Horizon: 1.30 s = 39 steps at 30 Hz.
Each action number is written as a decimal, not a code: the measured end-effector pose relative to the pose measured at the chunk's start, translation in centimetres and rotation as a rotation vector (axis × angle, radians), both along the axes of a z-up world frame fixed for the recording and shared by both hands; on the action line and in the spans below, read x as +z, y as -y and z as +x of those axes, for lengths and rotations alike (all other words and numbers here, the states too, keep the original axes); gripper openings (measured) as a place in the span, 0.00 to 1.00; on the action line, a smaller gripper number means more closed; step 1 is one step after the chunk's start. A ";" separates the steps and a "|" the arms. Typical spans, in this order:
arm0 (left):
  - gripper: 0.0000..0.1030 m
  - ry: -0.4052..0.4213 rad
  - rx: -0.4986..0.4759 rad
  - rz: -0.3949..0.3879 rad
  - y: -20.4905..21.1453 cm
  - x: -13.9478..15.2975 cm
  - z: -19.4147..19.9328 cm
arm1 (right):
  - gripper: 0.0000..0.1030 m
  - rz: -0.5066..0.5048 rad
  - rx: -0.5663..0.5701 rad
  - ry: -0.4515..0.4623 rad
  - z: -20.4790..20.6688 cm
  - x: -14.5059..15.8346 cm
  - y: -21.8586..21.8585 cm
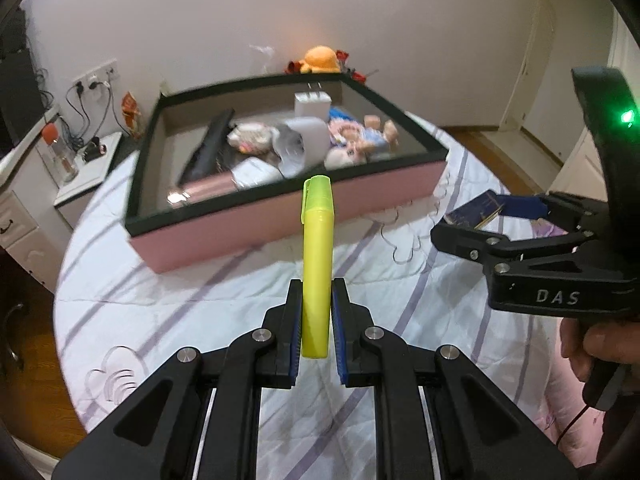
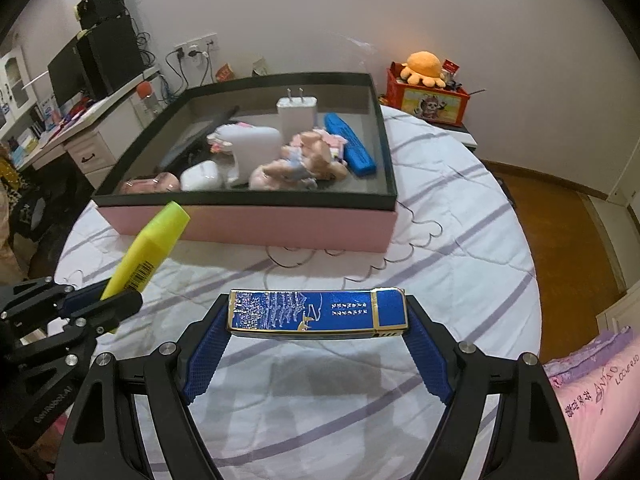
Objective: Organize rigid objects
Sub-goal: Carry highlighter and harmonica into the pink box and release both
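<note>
My left gripper (image 1: pixel 317 312) is shut on a yellow highlighter (image 1: pixel 317 264), which points forward toward the pink box (image 1: pixel 280 224); the highlighter also shows in the right wrist view (image 2: pixel 148 248). My right gripper (image 2: pixel 318 316) is shut on a blue and gold lighter (image 2: pixel 316 312), held crosswise above the bed in front of the box (image 2: pixel 280 228). In the left wrist view the right gripper (image 1: pixel 472 220) and lighter (image 1: pixel 476 210) are at the right. The box holds a white charger (image 2: pixel 297 114), a blue case (image 2: pixel 350 146), dolls and several other items.
The box sits on a round bed with a white striped cover (image 2: pixel 440 208). A desk with monitor and speakers (image 2: pixel 100 60) stands at the left. A red box with an orange plush (image 2: pixel 426 94) is behind the bed. A pink pillow (image 2: pixel 592 400) lies at the right.
</note>
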State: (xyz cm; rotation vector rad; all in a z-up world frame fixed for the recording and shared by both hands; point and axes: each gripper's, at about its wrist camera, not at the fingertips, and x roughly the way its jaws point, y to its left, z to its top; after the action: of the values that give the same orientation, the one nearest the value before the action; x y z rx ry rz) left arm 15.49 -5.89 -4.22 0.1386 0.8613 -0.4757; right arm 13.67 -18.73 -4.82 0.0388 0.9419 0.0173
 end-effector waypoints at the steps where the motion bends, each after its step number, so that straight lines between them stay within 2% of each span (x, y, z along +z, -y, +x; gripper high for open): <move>1: 0.13 0.010 0.006 -0.006 -0.3 0.6 -0.1 | 0.81 0.006 0.005 0.004 0.0 0.3 -0.1; 11: 0.13 0.116 0.070 0.001 -2.2 5.4 2.7 | 0.81 0.012 0.070 0.106 2.4 5.3 -1.0; 20: 0.13 0.151 0.088 -0.004 -2.1 7.2 8.2 | 0.81 -0.003 0.096 0.166 8.8 8.7 -0.9; 25: 0.13 0.130 0.078 0.000 -1.0 6.7 12.3 | 0.81 -0.017 0.112 0.150 12.8 8.2 -1.1; 30: 0.13 0.083 0.076 0.002 -0.1 4.9 15.6 | 0.81 -0.027 0.116 0.102 16.6 6.3 -0.9; 39: 0.13 0.017 0.067 0.014 1.2 2.4 19.3 | 0.81 0.004 0.099 0.037 21.4 4.0 0.5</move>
State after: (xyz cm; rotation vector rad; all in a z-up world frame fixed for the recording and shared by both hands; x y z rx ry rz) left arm 34.74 -7.07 -1.81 0.1259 0.8499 -0.4051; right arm 35.05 -19.23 -0.82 -0.0046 0.9057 0.1117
